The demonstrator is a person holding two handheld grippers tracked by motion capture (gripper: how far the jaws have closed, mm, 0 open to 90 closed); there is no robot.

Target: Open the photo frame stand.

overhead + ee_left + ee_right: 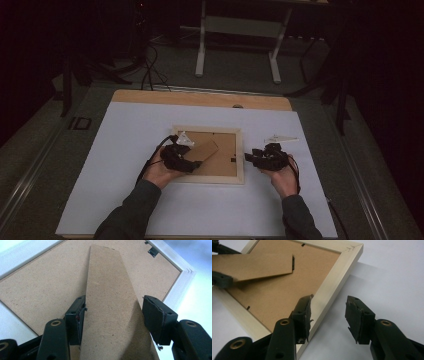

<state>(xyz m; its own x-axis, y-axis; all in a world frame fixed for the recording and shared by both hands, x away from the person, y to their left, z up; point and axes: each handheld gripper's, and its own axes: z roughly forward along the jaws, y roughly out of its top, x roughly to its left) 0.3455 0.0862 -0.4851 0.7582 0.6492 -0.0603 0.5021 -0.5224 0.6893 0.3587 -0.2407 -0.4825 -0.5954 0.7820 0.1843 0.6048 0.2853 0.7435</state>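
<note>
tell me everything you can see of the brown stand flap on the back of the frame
The stand flap is a long, flat strip of brown fibreboard with a slanted end, hinged to the picture frame's brown backing. It is lifted at an angle above the backing, running between the left gripper's jaws; the left pad touches its edge.

One picture frame [208, 155], one stand flap [206, 150], two tools

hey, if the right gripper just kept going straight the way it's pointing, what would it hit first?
Most likely the pale wooden rail of the picture frame: the right gripper points at that edge with its jaws open and nothing between them. Depth is unclear, so this is a judgement.
</note>
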